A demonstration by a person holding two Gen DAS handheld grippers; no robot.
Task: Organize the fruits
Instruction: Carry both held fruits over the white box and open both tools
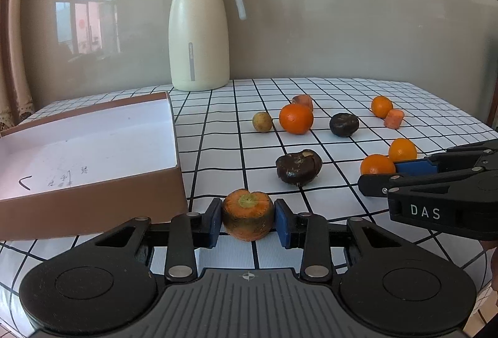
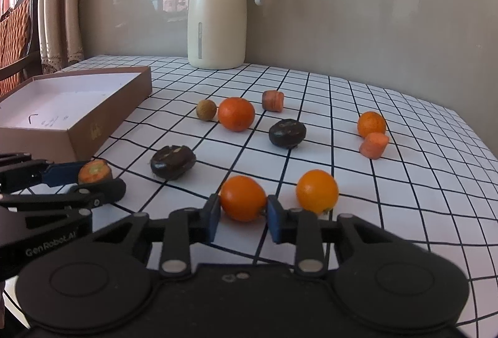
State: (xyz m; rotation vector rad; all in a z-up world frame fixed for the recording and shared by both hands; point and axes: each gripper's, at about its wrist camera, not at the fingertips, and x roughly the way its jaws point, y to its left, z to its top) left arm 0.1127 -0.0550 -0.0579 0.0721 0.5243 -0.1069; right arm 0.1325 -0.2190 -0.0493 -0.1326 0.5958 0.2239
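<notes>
My left gripper point(image 1: 248, 221) is shut on a carrot stub point(image 1: 248, 215), next to the brown box point(image 1: 93, 201); it also shows in the right wrist view point(image 2: 93, 176). My right gripper point(image 2: 243, 213) has its blue pads against both sides of a small orange point(image 2: 242, 198) on the table; it shows in the left wrist view point(image 1: 378, 174) beside that orange point(image 1: 375, 164). A second small orange point(image 2: 317, 190) lies just right of it. Two dark chestnut-like fruits point(image 2: 173, 161) point(image 2: 287, 133), a bigger orange point(image 2: 236, 114), a small tan fruit point(image 2: 206, 109) and two more carrot pieces point(image 2: 273, 100) point(image 2: 373, 145) lie scattered.
A cream thermos jug point(image 1: 199, 30) stands at the back against the wall. The open box has a white inside point(image 1: 90, 139) and sits at the table's left. A far orange point(image 2: 371, 124) lies near the table's right edge. A chair and curtain point(image 2: 18, 27) are at left.
</notes>
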